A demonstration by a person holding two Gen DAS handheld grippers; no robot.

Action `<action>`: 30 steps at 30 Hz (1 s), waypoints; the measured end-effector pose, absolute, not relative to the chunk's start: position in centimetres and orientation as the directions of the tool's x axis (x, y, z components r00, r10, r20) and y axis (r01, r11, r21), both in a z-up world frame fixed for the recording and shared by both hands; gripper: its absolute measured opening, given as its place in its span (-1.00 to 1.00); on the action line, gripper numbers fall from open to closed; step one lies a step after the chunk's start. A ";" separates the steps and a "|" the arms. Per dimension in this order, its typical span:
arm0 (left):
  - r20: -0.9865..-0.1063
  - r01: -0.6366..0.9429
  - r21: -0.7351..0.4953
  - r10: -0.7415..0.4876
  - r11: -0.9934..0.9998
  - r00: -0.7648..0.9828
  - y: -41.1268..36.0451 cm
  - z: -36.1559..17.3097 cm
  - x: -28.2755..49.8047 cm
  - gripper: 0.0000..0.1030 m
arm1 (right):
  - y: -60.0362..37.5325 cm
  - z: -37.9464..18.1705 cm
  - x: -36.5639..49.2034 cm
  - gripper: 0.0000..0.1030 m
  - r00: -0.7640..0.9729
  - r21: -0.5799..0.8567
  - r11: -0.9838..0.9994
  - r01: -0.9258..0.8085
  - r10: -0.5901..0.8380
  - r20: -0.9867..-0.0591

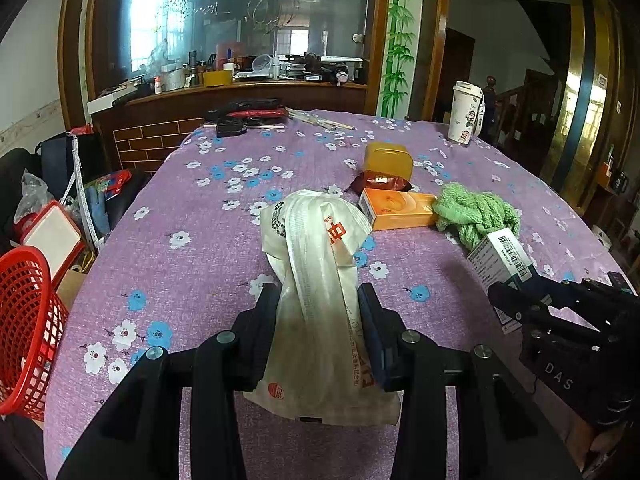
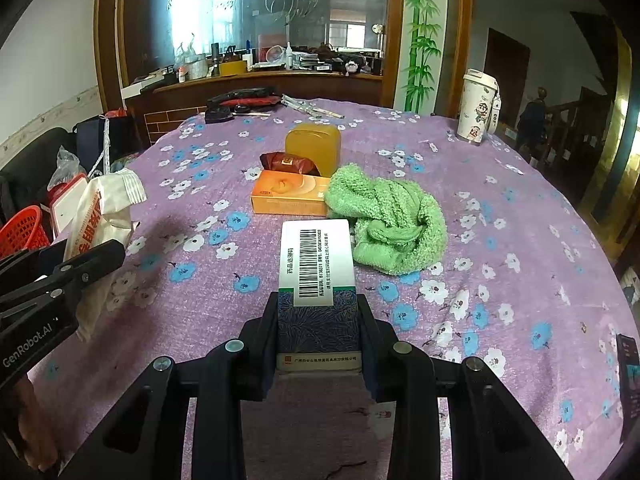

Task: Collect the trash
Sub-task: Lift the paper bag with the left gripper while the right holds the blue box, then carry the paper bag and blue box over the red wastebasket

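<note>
My left hand-held gripper (image 1: 319, 294) clenched the white wrapper (image 1: 316, 280), my right hand-held gripper (image 2: 318, 300) the barcoded box (image 2: 318, 280), both above the table (image 2: 520, 240). Neither had reached the red basket (image 1: 28, 332); the orange box (image 2: 290, 198) remained.

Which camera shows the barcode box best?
The right wrist view: the barcode box sits centred between the right gripper fingers, label facing the lens and readable. The left wrist view catches it only obliquely at the right edge, partly hidden by that gripper.
</note>
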State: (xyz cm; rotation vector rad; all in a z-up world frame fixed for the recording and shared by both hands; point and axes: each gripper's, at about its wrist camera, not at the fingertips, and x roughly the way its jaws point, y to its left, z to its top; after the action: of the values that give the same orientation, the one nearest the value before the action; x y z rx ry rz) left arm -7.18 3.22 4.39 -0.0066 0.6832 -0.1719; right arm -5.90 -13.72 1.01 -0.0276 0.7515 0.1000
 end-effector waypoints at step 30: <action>-0.591 0.085 -0.126 -0.144 0.988 0.794 8.5 8.5 -10.4 -0.23 | -9.2 5.0 -8.1 -0.29 0.651 0.176 0.933 -0.314 0.347 -0.675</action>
State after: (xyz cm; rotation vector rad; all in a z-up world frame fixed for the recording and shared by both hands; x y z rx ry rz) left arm -10.41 8.47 8.50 -0.0947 0.6424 -0.1230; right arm -8.13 -9.20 4.99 0.0446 0.7762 0.3755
